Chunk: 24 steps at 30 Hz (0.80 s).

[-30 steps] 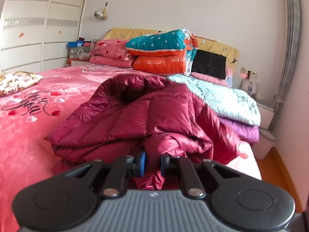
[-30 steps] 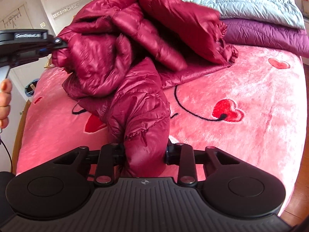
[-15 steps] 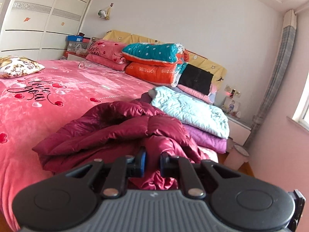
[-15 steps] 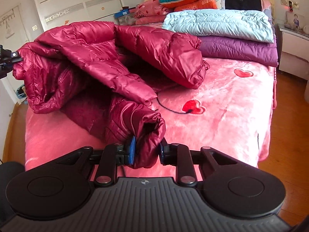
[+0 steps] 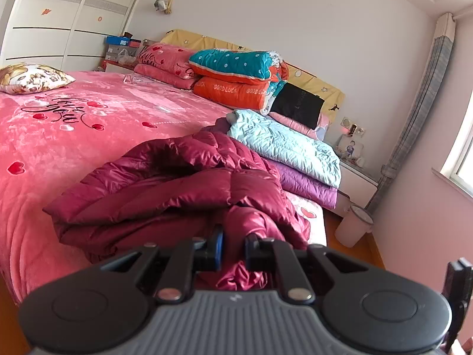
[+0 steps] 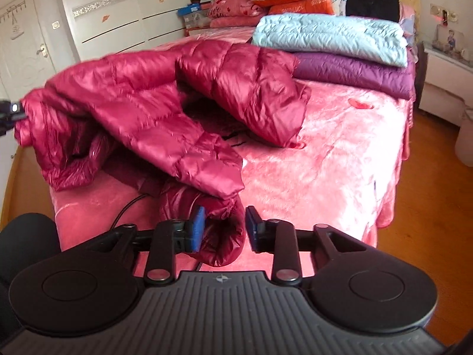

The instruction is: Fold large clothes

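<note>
Lying between R gripper fingers, seemingly unclamped: jacket cuff

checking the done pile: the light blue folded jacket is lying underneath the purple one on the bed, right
Not quite. In the right wrist view the light blue folded jacket lies on top of the purple one, not underneath it. The rest holds: both are on the bed, behind the maroon down jacket.

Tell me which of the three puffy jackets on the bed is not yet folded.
The maroon jacket: it sprawls crumpled near the bed's foot, while the light blue jacket lies folded on the folded purple jacket.
</note>
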Each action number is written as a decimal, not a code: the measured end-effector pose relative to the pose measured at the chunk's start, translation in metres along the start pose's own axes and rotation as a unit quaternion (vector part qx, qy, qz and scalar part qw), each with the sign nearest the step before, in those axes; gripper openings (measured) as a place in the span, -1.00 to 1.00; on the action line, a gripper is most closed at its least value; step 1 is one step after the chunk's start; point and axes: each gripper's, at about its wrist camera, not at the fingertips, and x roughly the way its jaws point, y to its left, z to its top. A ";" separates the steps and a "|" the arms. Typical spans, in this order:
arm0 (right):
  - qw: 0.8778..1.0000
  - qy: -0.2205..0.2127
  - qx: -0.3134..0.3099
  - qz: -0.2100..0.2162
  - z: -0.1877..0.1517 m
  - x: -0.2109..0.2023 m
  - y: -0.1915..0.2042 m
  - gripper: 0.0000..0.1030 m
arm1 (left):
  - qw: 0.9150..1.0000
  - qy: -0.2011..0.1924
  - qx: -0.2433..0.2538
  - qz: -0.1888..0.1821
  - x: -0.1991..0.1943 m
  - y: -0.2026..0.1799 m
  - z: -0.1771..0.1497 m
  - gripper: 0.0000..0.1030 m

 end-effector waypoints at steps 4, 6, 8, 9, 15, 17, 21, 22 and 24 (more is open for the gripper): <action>0.999 -0.022 -0.028 -0.020 0.004 -0.015 0.014 0.36 | 1.000 -0.004 -0.006 -0.004 -0.002 0.005 0.000 -0.80; 0.998 -0.034 -0.050 -0.022 0.008 -0.016 0.023 0.62 | 1.000 -0.005 -0.009 -0.006 -0.004 0.007 -0.002 -0.80; 0.996 -0.042 -0.074 -0.017 0.010 -0.019 0.031 0.66 | 1.000 -0.006 -0.012 -0.008 -0.005 0.008 -0.004 -0.80; 0.995 -0.047 -0.091 -0.015 0.014 -0.016 0.039 0.66 | 1.000 -0.006 -0.014 -0.009 -0.006 0.009 -0.004 -0.80; 0.984 -0.066 -0.164 -0.030 0.031 0.018 0.069 0.45 | 1.000 -0.011 -0.026 -0.006 -0.012 0.010 -0.005 -0.80; 0.983 -0.065 -0.169 -0.030 0.038 0.033 0.074 0.17 | 0.999 -0.013 -0.030 -0.004 -0.014 0.011 -0.005 -0.80; 0.985 -0.069 -0.156 -0.018 0.045 0.042 0.070 -0.33 | 0.999 -0.016 -0.036 0.001 -0.014 0.012 -0.007 -0.80; 0.985 -0.072 -0.154 -0.018 0.046 0.042 0.070 -0.39 | 0.999 -0.015 -0.039 0.001 -0.013 0.012 -0.007 -0.80; 0.986 -0.078 -0.149 -0.018 0.049 0.043 0.067 -0.48 | 0.999 -0.015 -0.043 0.001 -0.012 0.013 -0.007 -0.80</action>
